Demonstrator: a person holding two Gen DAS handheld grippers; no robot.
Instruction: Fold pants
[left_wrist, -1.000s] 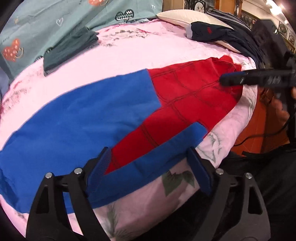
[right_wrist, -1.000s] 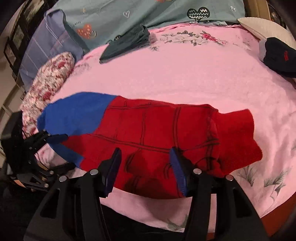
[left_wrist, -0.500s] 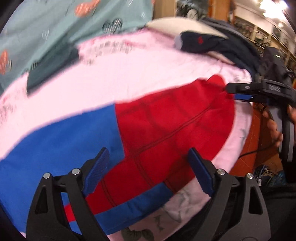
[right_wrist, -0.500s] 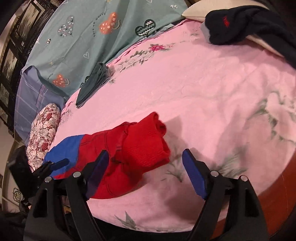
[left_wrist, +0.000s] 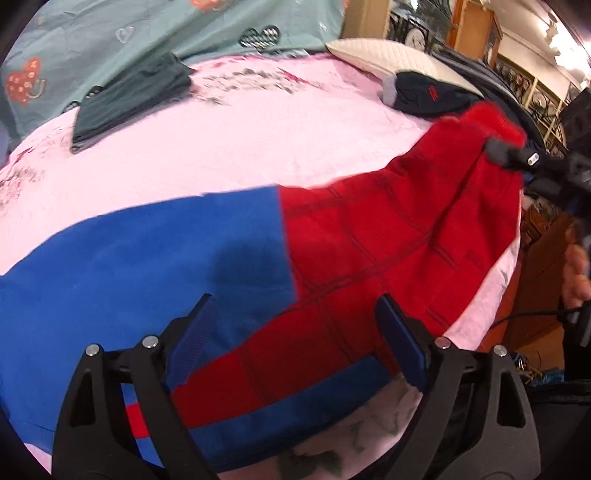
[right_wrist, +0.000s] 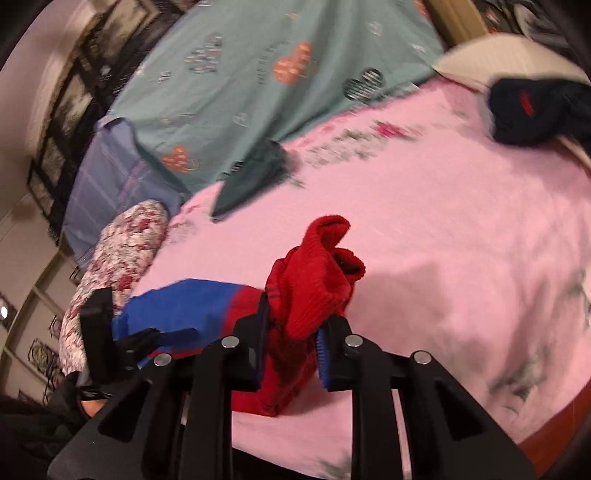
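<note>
The red and blue pants lie across the near edge of the pink bed. My left gripper is open and hovers just above the pants where blue meets red. My right gripper is shut on the red cuff end and holds it bunched and lifted off the bed. In the left wrist view the right gripper shows at the far right, clamped on the raised red cuff. In the right wrist view the left gripper shows at the blue end.
A folded dark green garment lies at the back left of the pink floral bedspread. A navy garment and a white pillow lie at the back right. A teal patterned cover and a floral pillow lie beyond.
My right gripper closed on the red cuff end and lifted it off the bed. My left gripper moved along the pants and stayed open.
</note>
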